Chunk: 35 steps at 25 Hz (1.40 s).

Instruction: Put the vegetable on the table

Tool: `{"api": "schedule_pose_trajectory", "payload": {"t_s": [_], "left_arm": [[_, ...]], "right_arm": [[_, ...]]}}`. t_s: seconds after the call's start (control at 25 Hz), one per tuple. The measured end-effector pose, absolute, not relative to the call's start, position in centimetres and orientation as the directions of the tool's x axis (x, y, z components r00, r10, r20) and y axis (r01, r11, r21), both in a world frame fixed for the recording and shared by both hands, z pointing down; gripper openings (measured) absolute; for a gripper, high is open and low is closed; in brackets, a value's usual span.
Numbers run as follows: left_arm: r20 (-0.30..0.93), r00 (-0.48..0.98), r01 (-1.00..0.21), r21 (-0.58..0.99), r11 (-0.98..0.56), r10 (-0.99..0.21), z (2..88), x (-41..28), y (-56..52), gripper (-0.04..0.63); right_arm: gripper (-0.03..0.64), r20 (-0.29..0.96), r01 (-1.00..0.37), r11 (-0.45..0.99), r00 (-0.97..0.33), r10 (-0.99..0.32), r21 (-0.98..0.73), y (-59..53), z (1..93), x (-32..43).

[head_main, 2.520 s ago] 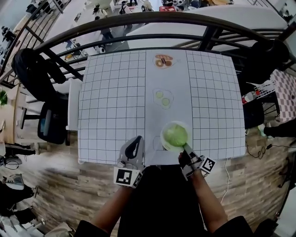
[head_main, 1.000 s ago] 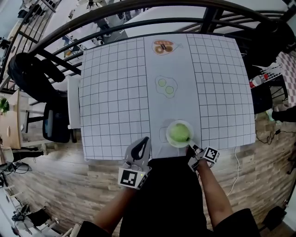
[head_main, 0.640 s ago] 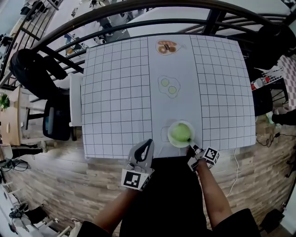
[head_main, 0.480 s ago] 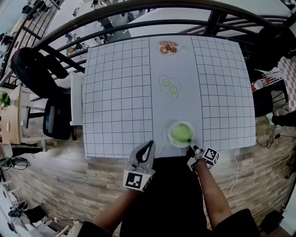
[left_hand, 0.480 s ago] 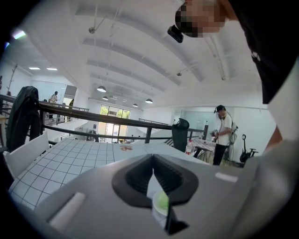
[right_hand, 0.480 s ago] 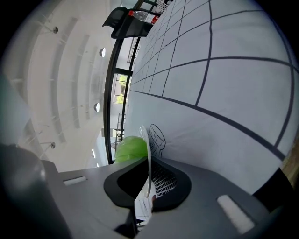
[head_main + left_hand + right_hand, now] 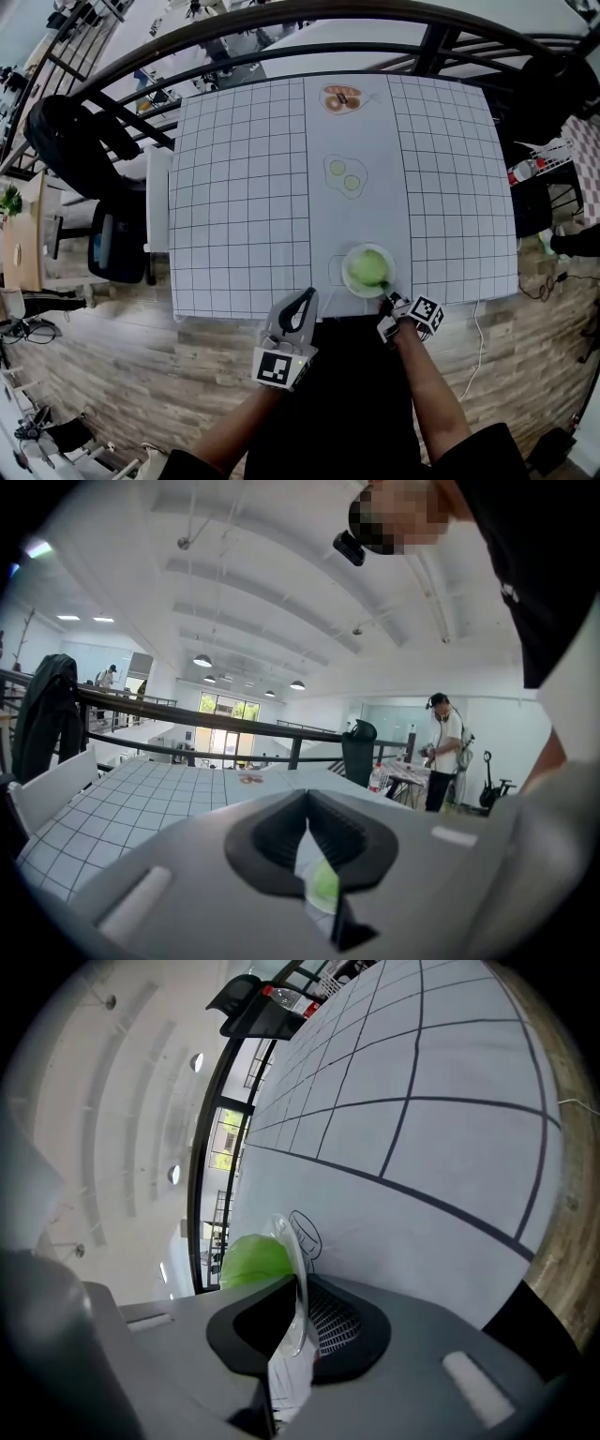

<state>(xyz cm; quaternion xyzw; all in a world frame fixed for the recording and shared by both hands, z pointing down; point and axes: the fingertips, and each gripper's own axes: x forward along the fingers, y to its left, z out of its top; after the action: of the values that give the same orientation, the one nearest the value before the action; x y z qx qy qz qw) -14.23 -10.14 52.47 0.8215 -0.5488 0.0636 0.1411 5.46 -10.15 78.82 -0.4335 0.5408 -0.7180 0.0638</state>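
Note:
A green leafy vegetable lies in a clear plastic bowl on the white grid-marked table, near its front edge. My right gripper is shut on the bowl's near rim. In the right gripper view the thin clear rim passes between the jaws of the right gripper, with the vegetable just behind it. My left gripper hovers at the table's front edge, left of the bowl, shut and empty; the left gripper shows its tips touching.
Printed pictures mark the table's middle strip: a pair of green rounds and a brown item at the far end. A dark railing curves behind the table. A chair stands at the left, and a bottle at the right.
The bowl with the vegetable looks smaller and lower than 2.5 s ago and stays by the front edge. My left gripper has drifted right, toward the bowl.

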Motion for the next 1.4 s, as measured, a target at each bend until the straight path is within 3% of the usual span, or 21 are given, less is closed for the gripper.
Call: {"api": "schedule_pose_trajectory", "payload": {"t_s": [0.28,0.68,1.04,1.4], "left_arm": [[0.25,0.378,-0.924,0.164,-0.345,-0.891,52.6,-14.6,-9.5,0.01],[0.216,0.403,-0.91,0.201,-0.363,-0.889,52.2,-12.7,-7.7,0.01],[0.192,0.47,-0.866,0.289,-0.408,-0.862,52.1,-10.3,-5.6,0.011],[0.207,0.406,-0.908,0.202,-0.367,-0.89,49.4,-5.7,-4.2,0.01]], "right_arm": [[0.029,0.605,-0.4,-0.455,-0.556,-0.57,-0.796,-8.7,78.8,7.8],[0.028,0.564,-0.437,-0.367,-0.525,-0.637,-0.821,-7.4,75.1,10.4],[-0.005,0.48,-0.595,-0.081,-0.552,-0.682,-0.8,-7.7,65.5,8.6],[-0.003,0.419,-0.778,0.17,-0.492,-0.763,-0.605,-7.5,55.4,10.2]]}}
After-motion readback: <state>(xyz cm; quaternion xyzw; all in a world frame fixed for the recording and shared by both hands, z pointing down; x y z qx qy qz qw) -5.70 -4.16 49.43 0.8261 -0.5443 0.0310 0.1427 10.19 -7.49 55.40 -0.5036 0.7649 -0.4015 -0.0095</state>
